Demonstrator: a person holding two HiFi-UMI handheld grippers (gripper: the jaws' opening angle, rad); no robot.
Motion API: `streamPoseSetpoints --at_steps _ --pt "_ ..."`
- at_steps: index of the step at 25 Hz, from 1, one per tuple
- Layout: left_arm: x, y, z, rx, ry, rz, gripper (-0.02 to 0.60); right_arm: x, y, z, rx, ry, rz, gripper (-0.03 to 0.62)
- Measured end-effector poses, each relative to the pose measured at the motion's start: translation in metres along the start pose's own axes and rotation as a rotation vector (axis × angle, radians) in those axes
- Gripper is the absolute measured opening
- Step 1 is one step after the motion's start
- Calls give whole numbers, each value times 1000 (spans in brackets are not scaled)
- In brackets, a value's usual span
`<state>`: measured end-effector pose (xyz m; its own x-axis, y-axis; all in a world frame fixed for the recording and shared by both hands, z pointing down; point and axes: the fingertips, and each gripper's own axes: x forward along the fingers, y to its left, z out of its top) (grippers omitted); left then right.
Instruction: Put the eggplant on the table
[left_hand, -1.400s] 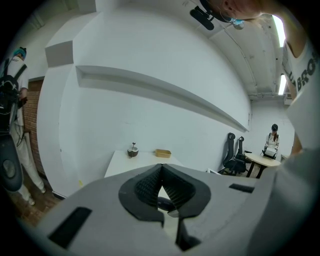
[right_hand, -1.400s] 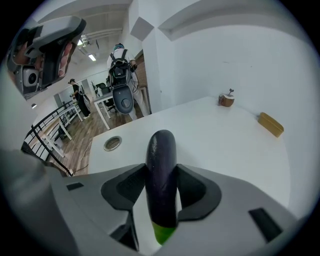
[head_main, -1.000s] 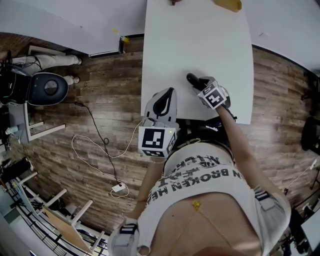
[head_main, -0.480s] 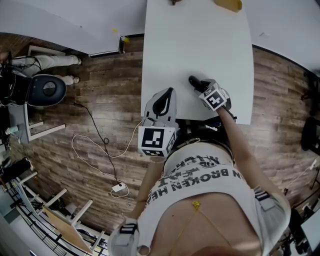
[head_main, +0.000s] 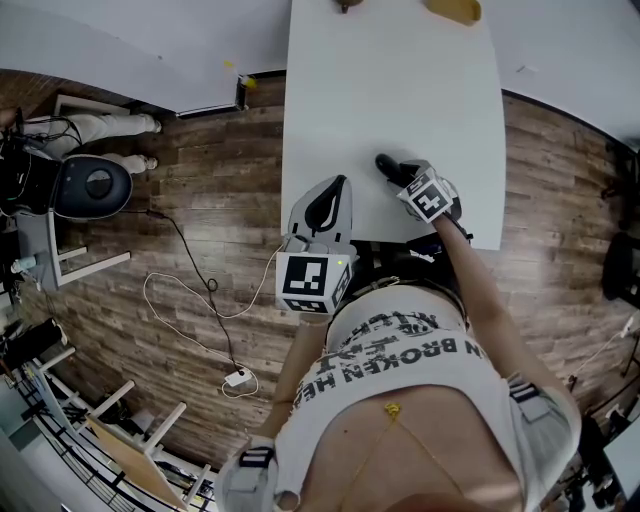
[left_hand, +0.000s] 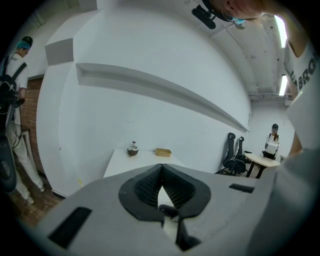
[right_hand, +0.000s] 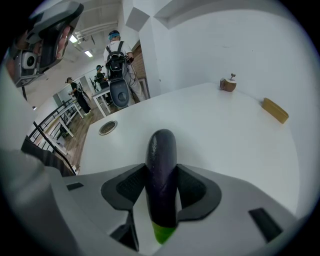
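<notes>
The white table (head_main: 390, 90) lies directly below the right gripper (right_hand: 161, 186), which is close to the table's near edge. The left gripper (left_hand: 161, 186), jaws pressed together on nothing, hangs at that same edge, farther from the work. The right gripper pinches the eggplant (right_hand: 161, 150) between both pads. Its long axis runs along the jaws, purple tip ahead and down toward the tabletop, green stem end back. Whether the tip touches the table I cannot tell. The move probably needs 1 short lowering, then release.

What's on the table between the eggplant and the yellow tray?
Nothing: right gripper view shows bare white tabletop between the dark purple eggplant and the flat yellow tray.
</notes>
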<state>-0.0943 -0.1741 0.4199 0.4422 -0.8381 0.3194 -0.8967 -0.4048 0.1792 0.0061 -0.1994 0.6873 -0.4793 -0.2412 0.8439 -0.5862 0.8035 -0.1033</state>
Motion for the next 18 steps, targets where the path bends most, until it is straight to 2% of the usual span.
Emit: streamPoseSetpoints --at_steps 18 --pt "-2 -2 2 6 0 -8 -2 3 -1 1 -23 8 0 192"
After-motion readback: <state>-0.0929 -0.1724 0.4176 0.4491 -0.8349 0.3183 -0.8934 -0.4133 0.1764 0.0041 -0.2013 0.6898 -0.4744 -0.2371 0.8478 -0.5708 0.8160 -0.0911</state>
